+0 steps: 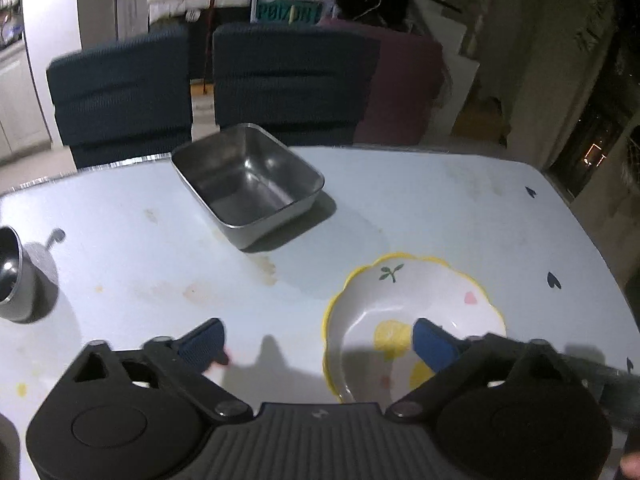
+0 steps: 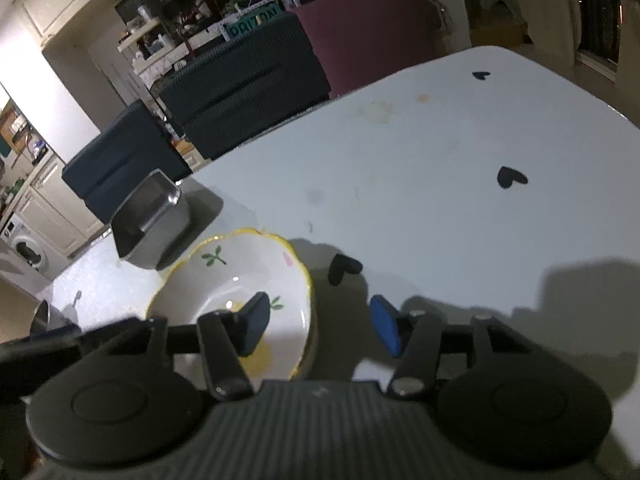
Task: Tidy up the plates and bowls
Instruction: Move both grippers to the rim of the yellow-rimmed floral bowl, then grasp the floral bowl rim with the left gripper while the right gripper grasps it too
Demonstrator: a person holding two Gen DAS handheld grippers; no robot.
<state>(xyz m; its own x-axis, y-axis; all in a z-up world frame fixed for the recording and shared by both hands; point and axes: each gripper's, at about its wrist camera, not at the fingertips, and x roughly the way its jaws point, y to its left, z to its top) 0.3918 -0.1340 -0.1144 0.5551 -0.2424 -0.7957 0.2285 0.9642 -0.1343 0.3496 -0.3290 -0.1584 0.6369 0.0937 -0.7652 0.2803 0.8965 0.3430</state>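
Note:
A white scalloped bowl with a yellow rim (image 1: 412,316) sits on the pale blue table (image 1: 480,208). My left gripper (image 1: 316,344) is open, its right finger over the bowl's inside and its left finger outside the rim. A square steel tray (image 1: 248,184) stands beyond, near the far edge. In the right wrist view my right gripper (image 2: 320,326) is open around the right rim of the same bowl (image 2: 224,276), left finger inside, right finger outside. The steel tray (image 2: 150,220) shows behind the bowl.
A small steel cup (image 1: 10,276) stands at the table's left edge, and shows dimly in the right wrist view (image 2: 42,314). Two dark blue chairs (image 1: 288,80) and a maroon one (image 1: 404,84) stand behind the far edge. Black heart prints (image 2: 510,178) mark the tabletop.

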